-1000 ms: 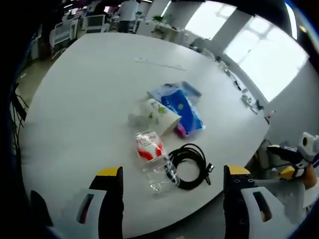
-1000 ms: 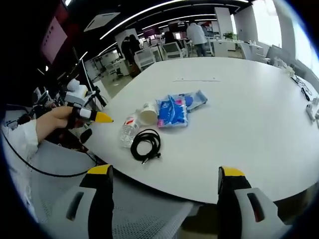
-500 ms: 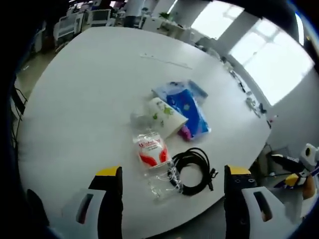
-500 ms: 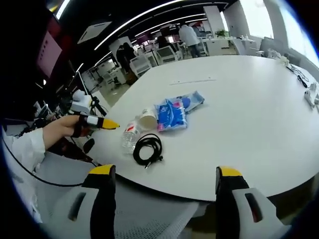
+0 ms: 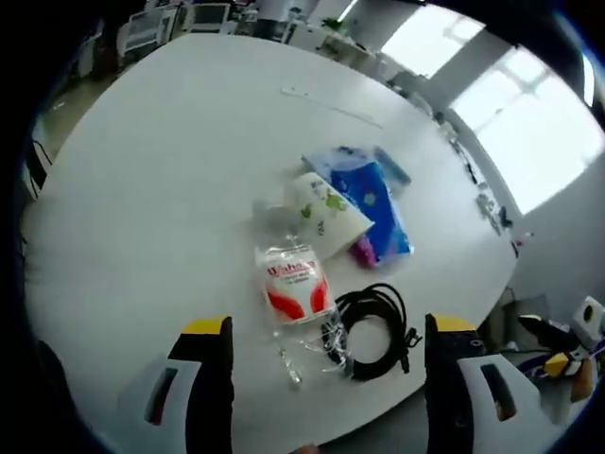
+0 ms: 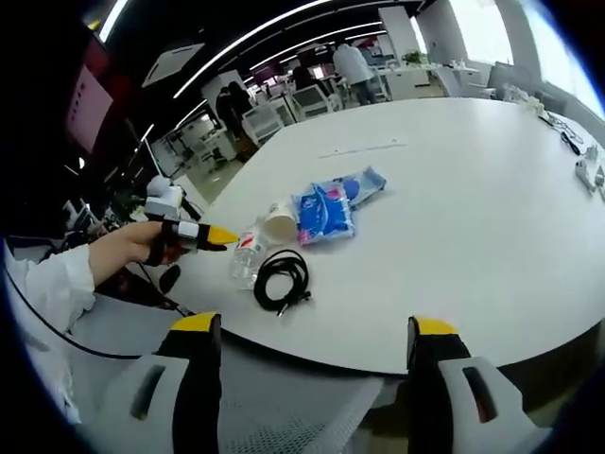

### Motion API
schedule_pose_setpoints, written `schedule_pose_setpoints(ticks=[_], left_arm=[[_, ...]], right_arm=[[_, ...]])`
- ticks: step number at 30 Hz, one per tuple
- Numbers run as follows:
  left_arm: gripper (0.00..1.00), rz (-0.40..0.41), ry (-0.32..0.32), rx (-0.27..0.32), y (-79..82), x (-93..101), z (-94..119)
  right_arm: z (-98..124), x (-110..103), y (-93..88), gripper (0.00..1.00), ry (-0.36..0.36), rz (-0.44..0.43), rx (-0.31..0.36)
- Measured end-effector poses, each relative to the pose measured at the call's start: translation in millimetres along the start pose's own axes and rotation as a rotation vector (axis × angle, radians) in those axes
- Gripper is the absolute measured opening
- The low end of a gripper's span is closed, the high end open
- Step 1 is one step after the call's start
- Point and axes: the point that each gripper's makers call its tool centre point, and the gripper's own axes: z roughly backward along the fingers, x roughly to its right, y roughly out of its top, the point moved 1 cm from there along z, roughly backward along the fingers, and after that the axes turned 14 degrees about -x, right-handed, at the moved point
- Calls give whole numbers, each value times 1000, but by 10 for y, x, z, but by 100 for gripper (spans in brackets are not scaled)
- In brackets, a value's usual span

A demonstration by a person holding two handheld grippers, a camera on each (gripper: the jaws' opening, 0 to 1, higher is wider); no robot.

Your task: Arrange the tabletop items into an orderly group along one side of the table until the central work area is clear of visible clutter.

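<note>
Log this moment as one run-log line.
left gripper: open, above bottle | right gripper: open, off table edge | bottle, cup, blue packets, black cable: clustered near edge, untouched

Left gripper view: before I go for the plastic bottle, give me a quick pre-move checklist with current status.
1. Left gripper jaws open and empty: ok.
2. Clear plastic bottle with red label reachable ahead between the jaws, lying on its side on the white table: ok.
3. Bottle free of neighbours: not ok; the coiled black cable lies against its lower end, and the white paper cup sits close above it.
4. Blue plastic packets out of the grasp path: ok, they lie beyond the cup.
5. Right gripper open and off the table: ok.
6. Bottle cap on: cannot tell.
</note>
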Motion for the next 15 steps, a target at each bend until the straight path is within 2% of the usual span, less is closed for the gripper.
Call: schedule_pose_setpoints(ticks=[7,9,15], left_arm=[[80,37,10,-8,23,-57,-70],[80,61,20,9,52,-84,-91],[79,108,-9,1,65,-45,-181]], right_arm=[[-28,-1,-7,78,3,-8,-6],[-45,-1,-15,78,5,-13,-10],[-90,-18,-9,76,21,-40,-8]])
